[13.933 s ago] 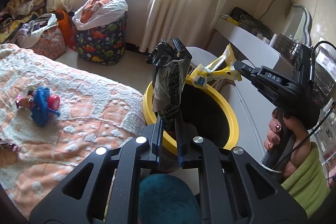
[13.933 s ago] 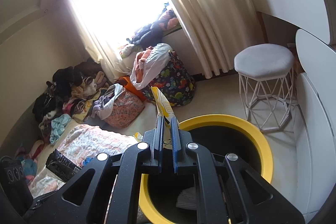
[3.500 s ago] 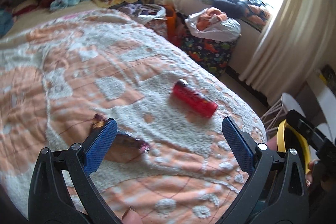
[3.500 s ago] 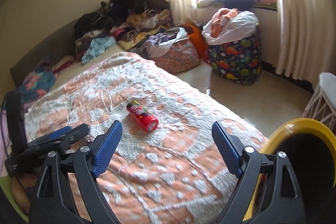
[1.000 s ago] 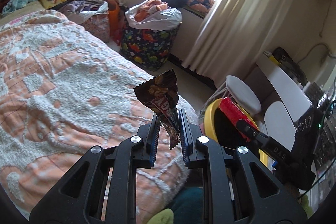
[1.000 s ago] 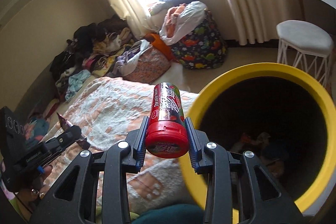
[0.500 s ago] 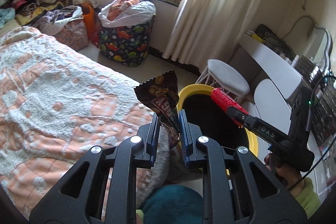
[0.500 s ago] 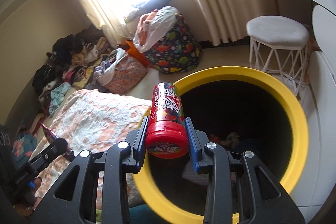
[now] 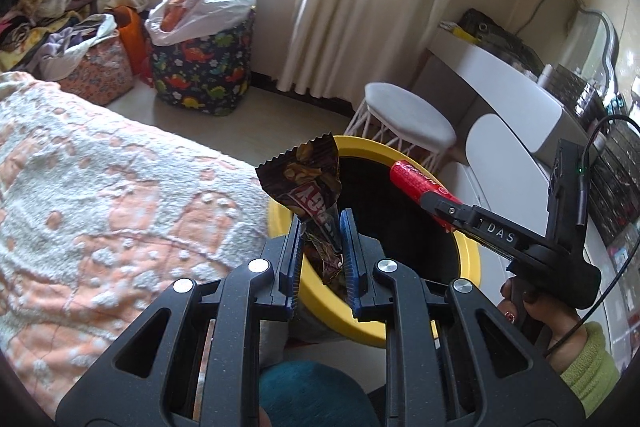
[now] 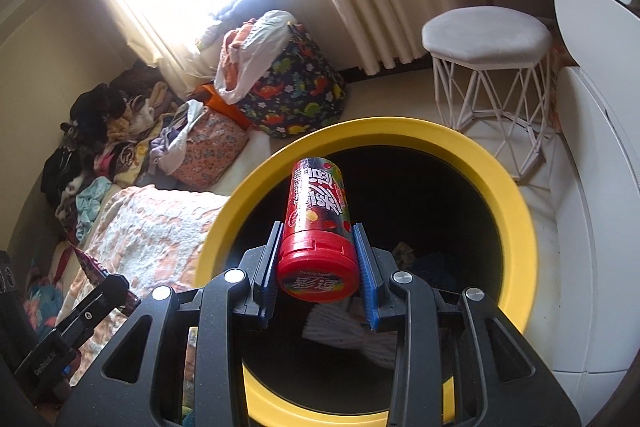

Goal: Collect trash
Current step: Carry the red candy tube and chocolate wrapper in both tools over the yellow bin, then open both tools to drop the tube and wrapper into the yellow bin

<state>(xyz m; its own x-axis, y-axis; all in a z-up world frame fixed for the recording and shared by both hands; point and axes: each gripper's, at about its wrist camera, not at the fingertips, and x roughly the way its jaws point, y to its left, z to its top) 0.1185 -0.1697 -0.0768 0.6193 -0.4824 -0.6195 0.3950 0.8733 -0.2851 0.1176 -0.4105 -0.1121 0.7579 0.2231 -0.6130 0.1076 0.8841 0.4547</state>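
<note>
My left gripper [image 9: 320, 227] is shut on a brown snack wrapper [image 9: 310, 183], held over the near rim of the yellow trash bin [image 9: 470, 255]. My right gripper [image 10: 318, 241] is shut on a red candy tube [image 10: 318, 223] and holds it above the open mouth of the bin [image 10: 516, 203]. The tube also shows in the left wrist view [image 9: 416, 183], over the bin's dark opening. White crumpled paper [image 10: 344, 327] and other trash lie inside the bin.
A bed with an orange and white blanket [image 9: 100, 195] lies left of the bin. A white stool [image 10: 486, 39] stands behind the bin. A white desk [image 9: 500, 75] is at the right. Laundry bags [image 9: 204, 63] stand by the curtained window.
Both grippers have moved further over the bin. The red tube now hangs over the bin's opening, and the wrapper is over its near rim.
</note>
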